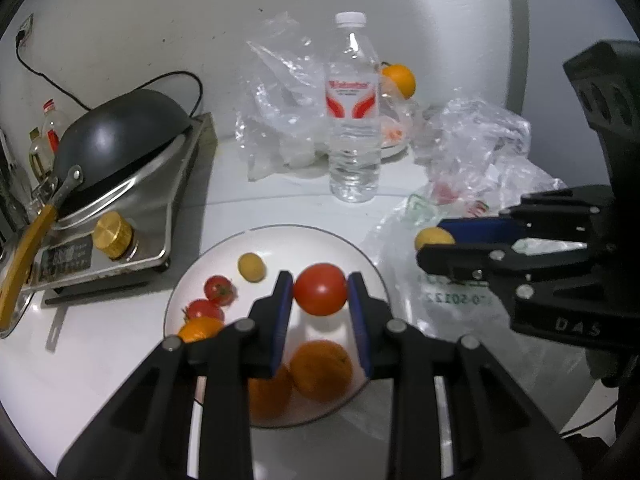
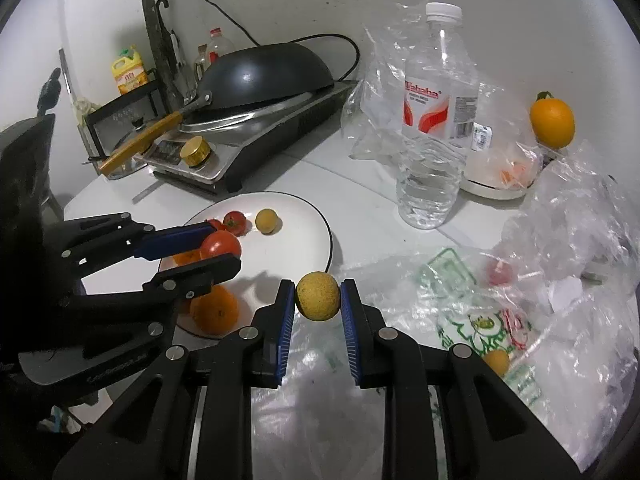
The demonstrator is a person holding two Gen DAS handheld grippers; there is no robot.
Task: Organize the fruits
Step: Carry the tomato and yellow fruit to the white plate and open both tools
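My left gripper (image 1: 320, 290) is shut on a red tomato (image 1: 320, 289) and holds it above the white plate (image 1: 352, 252). The plate holds two small tomatoes (image 1: 218, 288), a small yellow fruit (image 1: 251, 267) and several oranges (image 1: 320, 370). My right gripper (image 2: 318, 296) is shut on a yellow round fruit (image 2: 318, 296) above plastic bags, just right of the plate (image 2: 308, 216). The left gripper (image 2: 222, 250) with its tomato (image 2: 221, 243) also shows in the right wrist view. The right gripper (image 1: 434, 240) shows in the left wrist view with the yellow fruit (image 1: 431, 237).
A water bottle (image 2: 436, 128) stands behind the plate. Crumpled plastic bags (image 2: 560, 264) with a small tomato (image 2: 500, 272) and an orange fruit (image 2: 496, 361) lie at right. An orange (image 2: 552, 122) sits at the back right. A stove with an upturned wok (image 2: 260, 76) stands at left.
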